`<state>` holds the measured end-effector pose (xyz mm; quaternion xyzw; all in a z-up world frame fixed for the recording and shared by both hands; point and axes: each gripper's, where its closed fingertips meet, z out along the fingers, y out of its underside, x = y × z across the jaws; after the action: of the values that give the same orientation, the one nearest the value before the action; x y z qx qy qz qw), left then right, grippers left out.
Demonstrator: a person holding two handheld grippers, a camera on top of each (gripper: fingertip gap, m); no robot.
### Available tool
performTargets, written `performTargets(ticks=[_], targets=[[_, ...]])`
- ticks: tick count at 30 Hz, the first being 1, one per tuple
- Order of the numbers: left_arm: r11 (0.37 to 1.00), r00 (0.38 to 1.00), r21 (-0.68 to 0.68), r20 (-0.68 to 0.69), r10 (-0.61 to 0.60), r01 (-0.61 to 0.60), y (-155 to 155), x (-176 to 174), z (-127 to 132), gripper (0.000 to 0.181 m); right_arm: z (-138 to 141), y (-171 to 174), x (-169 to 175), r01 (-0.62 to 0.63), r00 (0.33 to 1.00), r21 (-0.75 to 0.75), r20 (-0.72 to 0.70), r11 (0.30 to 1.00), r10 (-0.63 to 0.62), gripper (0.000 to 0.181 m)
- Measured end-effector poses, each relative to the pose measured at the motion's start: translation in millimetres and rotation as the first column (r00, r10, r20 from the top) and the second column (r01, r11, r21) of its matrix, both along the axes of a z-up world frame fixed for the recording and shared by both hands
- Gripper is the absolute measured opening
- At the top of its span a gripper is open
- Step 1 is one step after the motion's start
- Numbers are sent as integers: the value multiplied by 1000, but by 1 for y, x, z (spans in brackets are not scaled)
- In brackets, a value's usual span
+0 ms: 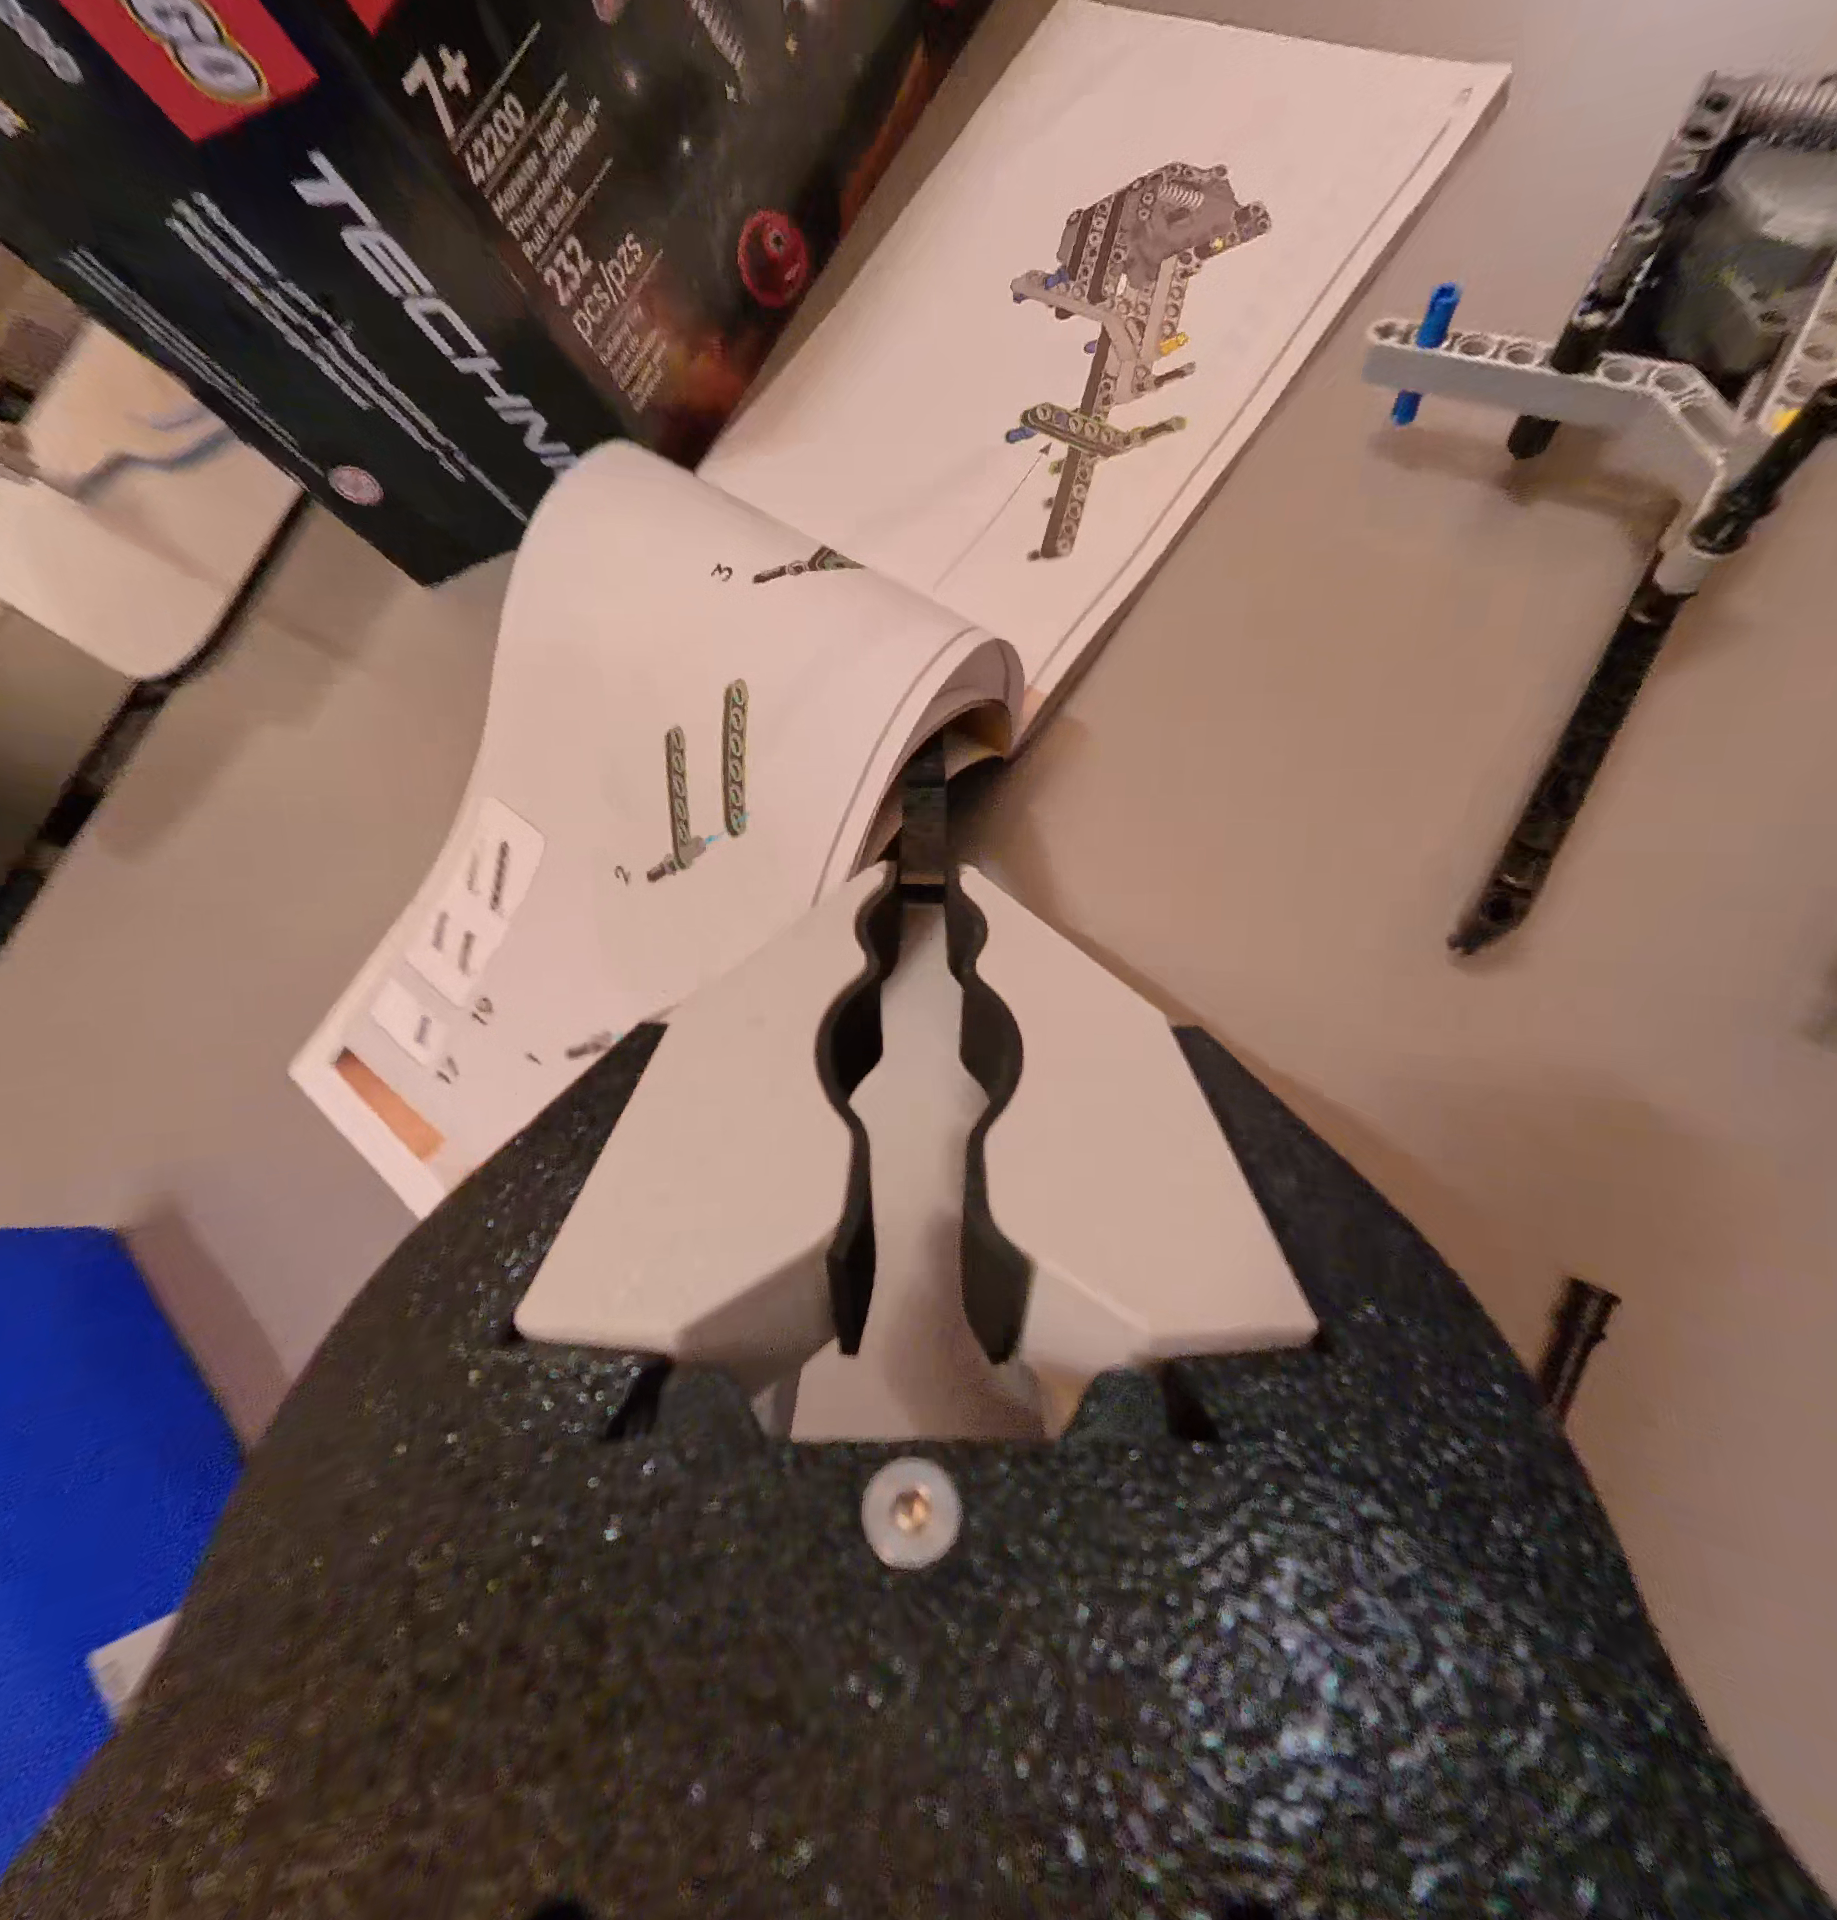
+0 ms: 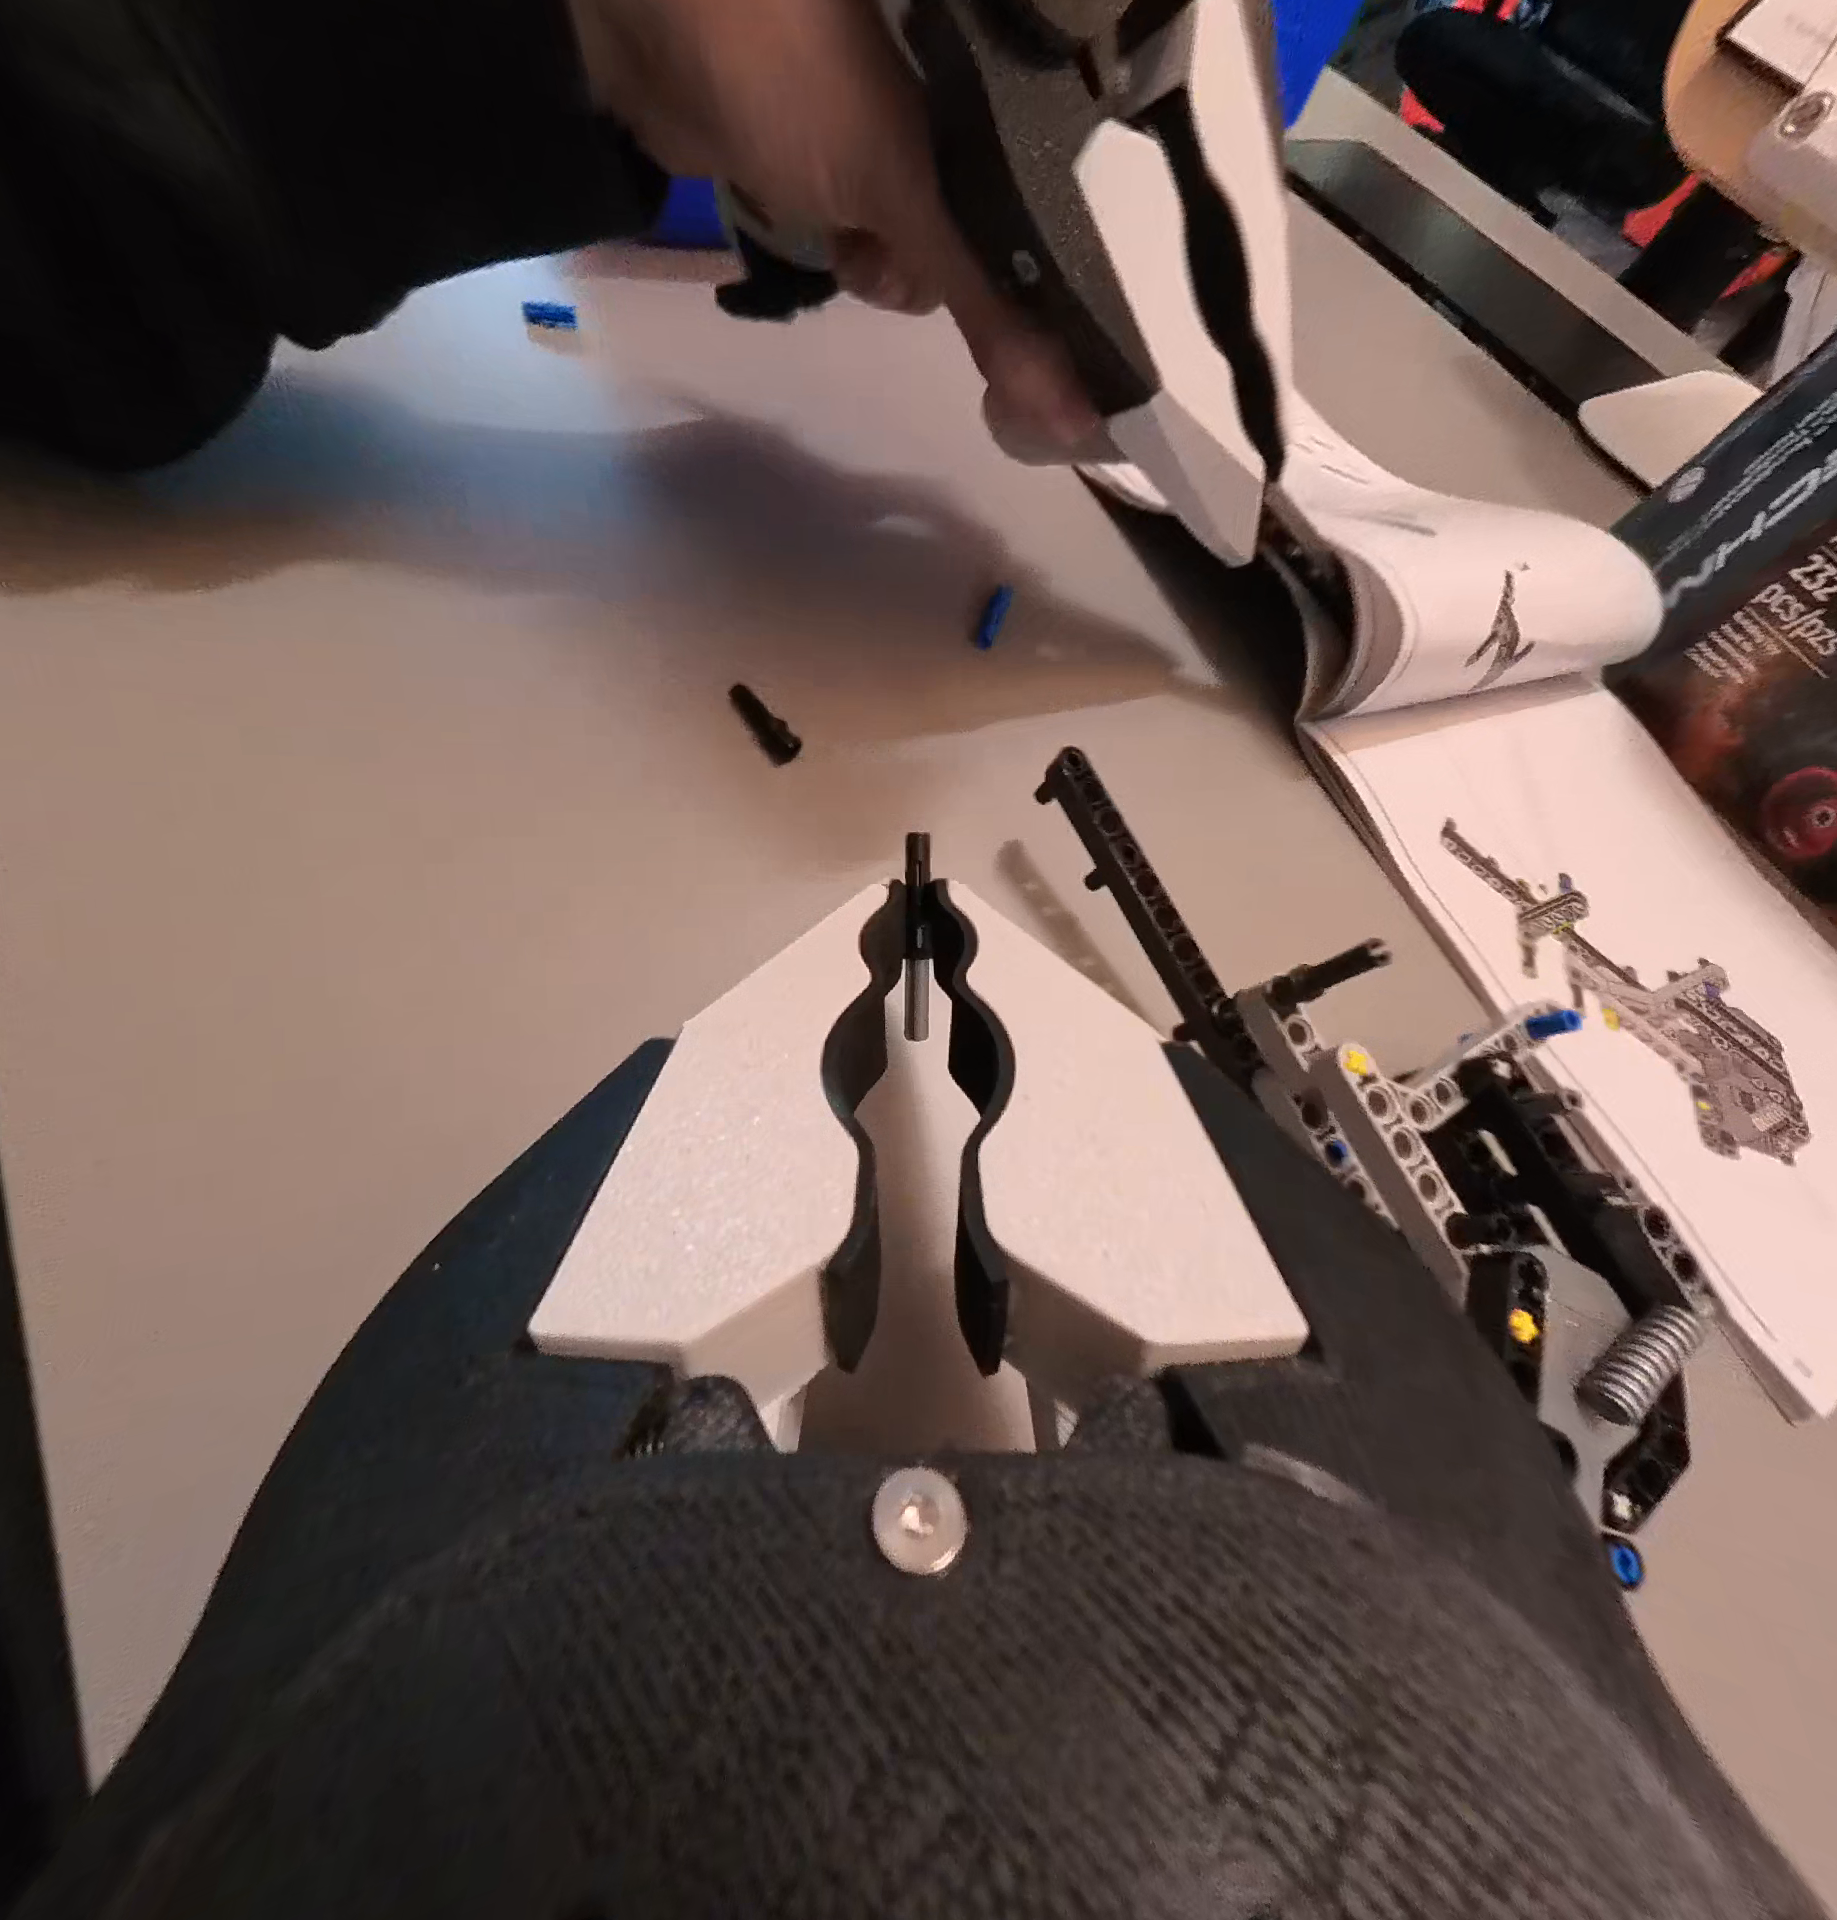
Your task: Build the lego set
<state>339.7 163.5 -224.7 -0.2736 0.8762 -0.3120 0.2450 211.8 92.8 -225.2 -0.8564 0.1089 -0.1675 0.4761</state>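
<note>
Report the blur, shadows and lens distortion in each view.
Left wrist view: the set's box is motion-blurred at upper left, the instruction booklet is sharper, and straight edges bow from the wide-angle lens. Right wrist view: the hand and left gripper at the top are smeared, and their soft shadow falls on the table; the thin black axle in the right gripper is crisp.

Office-like room: plain grey table [image 2: 374, 935], chair [image 1: 83, 540] beside it.

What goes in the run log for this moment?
left gripper: shut on black piece, under booklet pages | right gripper: shut on thin axle | chassis: on table
</note>
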Motion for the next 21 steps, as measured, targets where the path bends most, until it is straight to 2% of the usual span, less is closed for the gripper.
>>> performTargets(ticks=[1,5,8,11,15,21], targets=[[1000,1000,-18,-31,-4,4,1,-3,-3,6,0,-1,3,9,1000,3,-3,1000,-9,2],[999,996,4,-88,-34,35,18,-29,-9,6,-3,-5,11,30,999,-13,-17,999,-30,2],[994,985,-60,-135,-103,96,17,-64,-5,6,-6,-1,8,-4,999,-23,-52,1000,3,2],[991,980,-65,-155,-127,118,23,-94,-3,5,-19,1,2,-60,994,-93,-94,994,51,2],[994,985,-102,-166,-50,34,34,-115,-8,5,-26,3,7,-46,997,-148,-69,988,36,2],[999,977,-41,-211,-24,15,47,-127,-32,9,-30,7,8,-48,998,-180,-49,983,40,5]])
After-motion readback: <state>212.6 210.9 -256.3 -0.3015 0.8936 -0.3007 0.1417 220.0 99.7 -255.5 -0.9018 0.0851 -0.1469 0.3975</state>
